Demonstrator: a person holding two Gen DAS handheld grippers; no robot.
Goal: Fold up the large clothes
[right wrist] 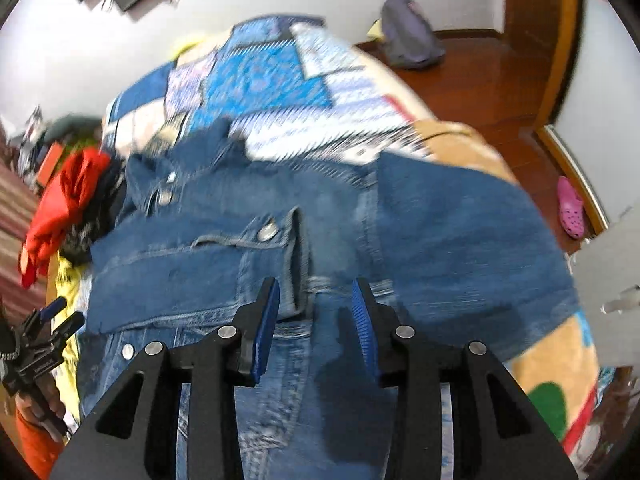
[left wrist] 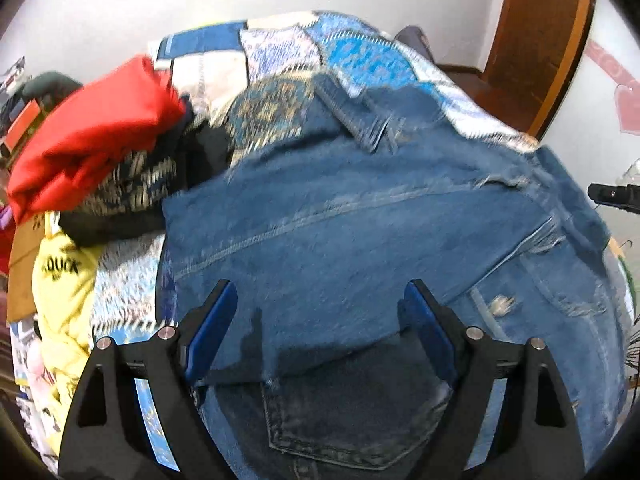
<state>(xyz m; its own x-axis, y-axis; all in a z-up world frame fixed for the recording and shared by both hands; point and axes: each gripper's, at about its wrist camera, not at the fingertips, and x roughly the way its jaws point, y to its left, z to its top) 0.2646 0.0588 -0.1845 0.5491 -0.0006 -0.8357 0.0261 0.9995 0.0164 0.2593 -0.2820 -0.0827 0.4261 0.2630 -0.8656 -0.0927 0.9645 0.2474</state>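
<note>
Both tools hang over the denim jacket point(left wrist: 360, 220), which lies spread on the patchwork quilt point(left wrist: 280, 52). The left gripper point(left wrist: 320, 312) is spread wide with nothing between its fingers. The right gripper point(right wrist: 314, 300) stands partly open, also holding nothing. A red cloth point(left wrist: 92, 128) crowds the jacket's left edge; bare quilt lies beyond.

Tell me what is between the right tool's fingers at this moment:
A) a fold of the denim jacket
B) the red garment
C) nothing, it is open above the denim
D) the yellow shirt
C: the right tool has its blue pads apart with no cloth pinched between them, and the denim jacket lies spread on the bed beneath.
</note>
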